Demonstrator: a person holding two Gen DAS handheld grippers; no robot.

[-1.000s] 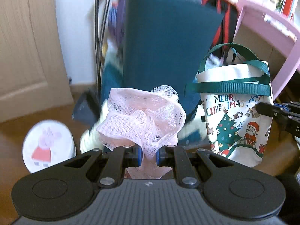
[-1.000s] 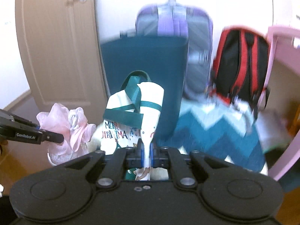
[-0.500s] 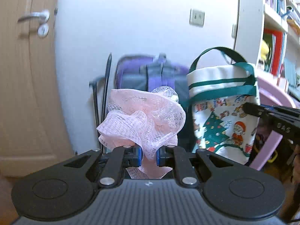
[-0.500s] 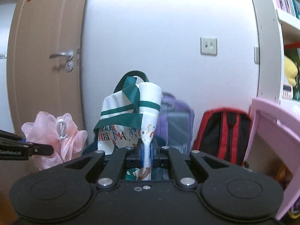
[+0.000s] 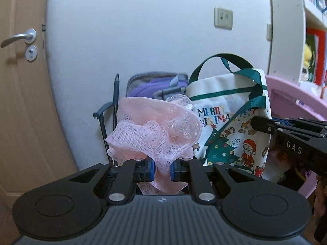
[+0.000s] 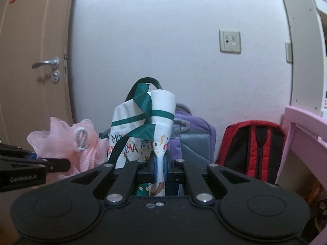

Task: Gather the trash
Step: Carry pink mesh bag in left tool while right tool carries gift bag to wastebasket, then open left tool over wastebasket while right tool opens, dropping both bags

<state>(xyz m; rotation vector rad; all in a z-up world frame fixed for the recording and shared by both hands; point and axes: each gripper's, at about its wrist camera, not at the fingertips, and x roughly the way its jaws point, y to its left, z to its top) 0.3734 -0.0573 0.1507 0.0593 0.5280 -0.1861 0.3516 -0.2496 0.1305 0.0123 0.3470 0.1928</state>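
My left gripper [image 5: 162, 170] is shut on a pink mesh bath pouf [image 5: 155, 136], which bulges above its blue pads. The pouf [image 6: 69, 149] also shows at the left of the right wrist view, with the left gripper [image 6: 61, 164] pinching it from the side. My right gripper [image 6: 160, 170] is shut on the edge of a white Christmas tote bag [image 6: 143, 130] with green ribbon handles, held up off the floor. In the left wrist view the bag [image 5: 229, 126] hangs just right of the pouf, with the right gripper [image 5: 257, 123] clamped on its right edge.
A purple and grey suitcase [image 6: 196, 140] and a red and black backpack [image 6: 253, 147] stand against the white wall. A wooden door [image 5: 22, 94] is at the left. Pink furniture [image 6: 302, 134] and a white bookshelf [image 5: 306, 30] are at the right.
Both grippers have risen with the pouf and the bag. The floor, rug and round Peppa Pig box have dropped out of view; the wall, socket and door handle now show.
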